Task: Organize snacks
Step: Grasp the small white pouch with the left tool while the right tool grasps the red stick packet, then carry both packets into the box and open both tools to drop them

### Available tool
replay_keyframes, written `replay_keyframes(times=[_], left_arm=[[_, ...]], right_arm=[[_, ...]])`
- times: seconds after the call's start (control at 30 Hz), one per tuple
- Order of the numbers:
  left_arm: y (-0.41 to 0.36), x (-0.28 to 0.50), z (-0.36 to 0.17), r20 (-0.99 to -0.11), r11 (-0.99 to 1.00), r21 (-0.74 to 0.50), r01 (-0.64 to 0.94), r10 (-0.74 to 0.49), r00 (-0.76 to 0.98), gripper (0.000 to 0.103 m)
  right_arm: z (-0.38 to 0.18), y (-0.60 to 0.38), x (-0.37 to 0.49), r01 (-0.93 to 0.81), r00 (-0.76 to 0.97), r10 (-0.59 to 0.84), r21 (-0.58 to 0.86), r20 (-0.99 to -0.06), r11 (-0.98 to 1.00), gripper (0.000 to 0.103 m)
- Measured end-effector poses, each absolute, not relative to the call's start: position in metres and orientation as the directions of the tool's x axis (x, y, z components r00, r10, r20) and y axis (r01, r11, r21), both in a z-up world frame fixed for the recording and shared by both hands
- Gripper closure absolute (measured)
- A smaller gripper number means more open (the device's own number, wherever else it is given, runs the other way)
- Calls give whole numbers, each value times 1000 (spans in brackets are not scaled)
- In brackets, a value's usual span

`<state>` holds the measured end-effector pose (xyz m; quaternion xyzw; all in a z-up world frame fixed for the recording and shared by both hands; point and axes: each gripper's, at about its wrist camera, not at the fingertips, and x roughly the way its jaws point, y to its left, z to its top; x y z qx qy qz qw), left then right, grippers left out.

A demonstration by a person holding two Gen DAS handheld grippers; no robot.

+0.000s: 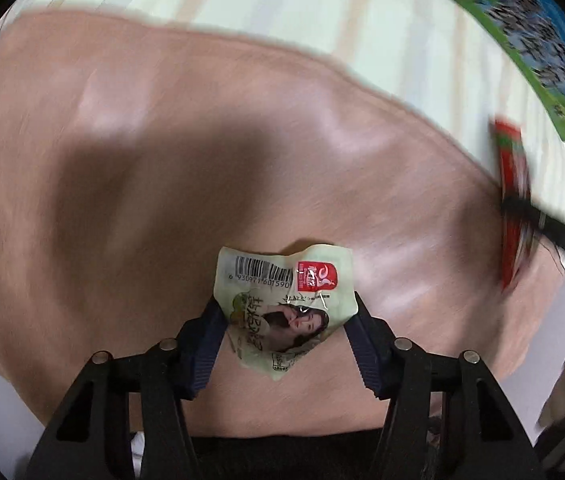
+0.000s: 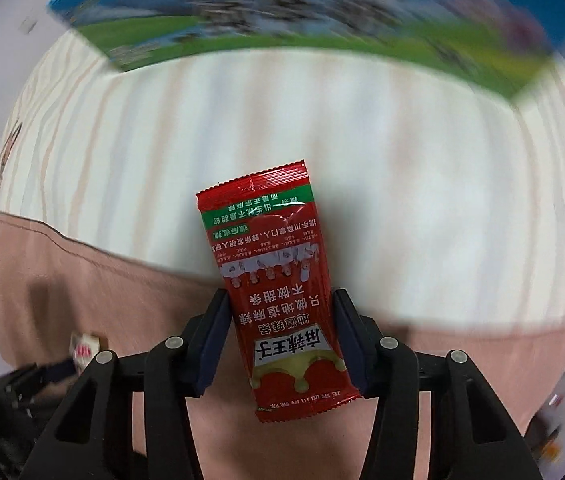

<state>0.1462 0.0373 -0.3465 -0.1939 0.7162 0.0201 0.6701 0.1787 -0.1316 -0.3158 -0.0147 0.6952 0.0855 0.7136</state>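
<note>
My left gripper (image 1: pixel 284 312) is shut on a crumpled pale green snack packet (image 1: pixel 282 300) with a barcode and a red logo, held above pink cloth (image 1: pixel 162 140). My right gripper (image 2: pixel 280 312) is shut on a long red snack packet (image 2: pixel 278 288) with a green band and white Chinese print, held upright over the cloth. That red packet also shows blurred at the right of the left wrist view (image 1: pixel 512 200), with the right gripper's finger across it. The green packet shows small at the lower left of the right wrist view (image 2: pixel 84 346).
A striped cream cloth (image 2: pixel 322 140) lies beyond the pink cloth (image 2: pixel 82 280). A blue and green printed box (image 2: pixel 302 28) stands at the far edge; it also shows at the top right of the left wrist view (image 1: pixel 542 40). Both views are motion-blurred.
</note>
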Motion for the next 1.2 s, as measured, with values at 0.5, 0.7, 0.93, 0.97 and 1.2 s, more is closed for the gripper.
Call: replay_keyframes(times=[0.5,0.7,0.93,0.97,1.2], left_arm=[[-49,186,-347,-969,968,-247,-43,-247,-1,36],[-11,200,-360,-949,946,-311,-91,-314,-20,35],[14,202,-367,-950,943,-302,-136,-309,-31,35],[15,202,-368,-952,944,-299,-136,-306,-30,35],[2,195,-366,-977,975,-212,-67,-213,-11,48]], right_arm=[[-317,-206,119,157,-13,234,229,-972,961,22],[-324,-189,129,135,-27,202,197,-979,971,21],[-336,-182,134,136,-29,179,174,-983,975,20],[-337,-181,135,132,-30,173,168,-984,977,20],[-338,-162,135,83,18,143,144,-990,986,55]])
